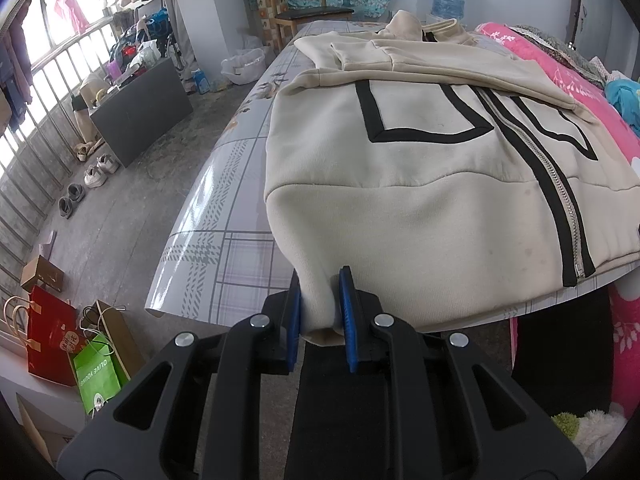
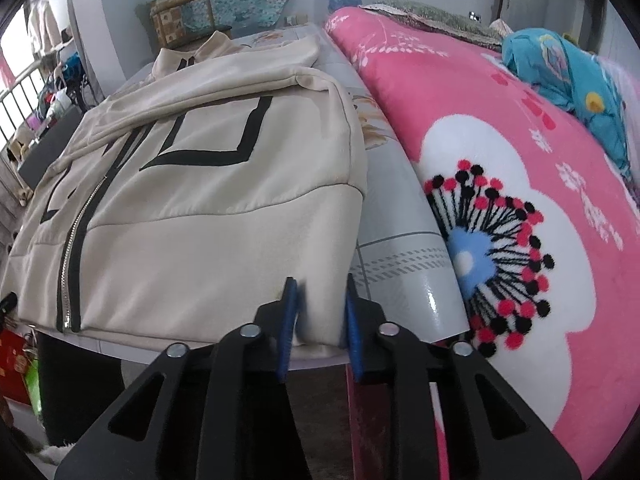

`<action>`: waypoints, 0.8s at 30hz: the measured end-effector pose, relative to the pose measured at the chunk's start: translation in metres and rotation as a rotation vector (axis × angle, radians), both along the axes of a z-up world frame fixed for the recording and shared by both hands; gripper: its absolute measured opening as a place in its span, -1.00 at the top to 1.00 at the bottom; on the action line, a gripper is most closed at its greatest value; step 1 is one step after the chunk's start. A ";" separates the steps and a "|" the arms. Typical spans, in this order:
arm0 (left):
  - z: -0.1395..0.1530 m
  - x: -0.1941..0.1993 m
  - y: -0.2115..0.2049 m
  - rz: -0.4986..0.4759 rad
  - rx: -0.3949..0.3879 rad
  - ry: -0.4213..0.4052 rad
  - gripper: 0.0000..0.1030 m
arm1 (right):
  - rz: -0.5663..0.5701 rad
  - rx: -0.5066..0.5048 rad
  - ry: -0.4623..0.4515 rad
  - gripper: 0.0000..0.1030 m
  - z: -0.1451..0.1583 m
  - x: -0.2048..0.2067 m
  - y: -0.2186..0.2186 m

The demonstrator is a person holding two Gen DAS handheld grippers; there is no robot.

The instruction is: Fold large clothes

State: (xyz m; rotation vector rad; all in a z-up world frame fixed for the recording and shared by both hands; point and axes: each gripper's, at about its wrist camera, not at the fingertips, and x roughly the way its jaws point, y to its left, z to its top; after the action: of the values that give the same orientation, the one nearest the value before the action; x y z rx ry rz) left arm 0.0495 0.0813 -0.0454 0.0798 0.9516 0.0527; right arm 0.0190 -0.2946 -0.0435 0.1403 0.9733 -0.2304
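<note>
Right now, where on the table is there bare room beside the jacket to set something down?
A bare strip of table runs between the jacket and the floor-side edge. A narrower strip lies between the jacket and the pink blanket. The near edge is crowded: left gripper and right gripper grip the hem corners.

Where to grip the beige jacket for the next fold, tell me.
Take the beige jacket by its two hem corners, coming from the near table edge. The sleeves are already folded in, and the hem overhangs there, where the left hand-held gripper and right hand-held gripper pinch it.

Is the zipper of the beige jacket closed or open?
Closed: the zipper runs joined down the jacket front to the hem.
</note>
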 end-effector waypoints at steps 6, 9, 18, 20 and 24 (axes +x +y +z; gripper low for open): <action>0.001 -0.001 -0.001 0.002 -0.001 -0.004 0.66 | 0.007 -0.021 -0.008 0.82 0.002 -0.001 0.003; 0.001 -0.002 -0.002 0.001 0.002 -0.008 0.66 | 0.007 -0.030 -0.019 0.86 0.004 -0.002 0.005; 0.020 -0.005 0.000 -0.007 0.004 -0.071 0.90 | 0.023 -0.054 -0.065 0.89 0.020 -0.009 0.007; 0.027 -0.007 0.000 -0.009 0.001 -0.098 0.90 | 0.032 -0.057 -0.081 0.90 0.027 -0.011 0.006; 0.047 -0.013 -0.003 -0.029 -0.013 -0.154 0.91 | 0.032 -0.040 -0.119 0.90 0.038 -0.018 0.003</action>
State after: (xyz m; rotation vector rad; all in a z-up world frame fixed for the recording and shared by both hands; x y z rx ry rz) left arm 0.0360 0.0783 0.0014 0.0769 0.7970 0.0253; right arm 0.0013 -0.2916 -0.0056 0.1004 0.8511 -0.2094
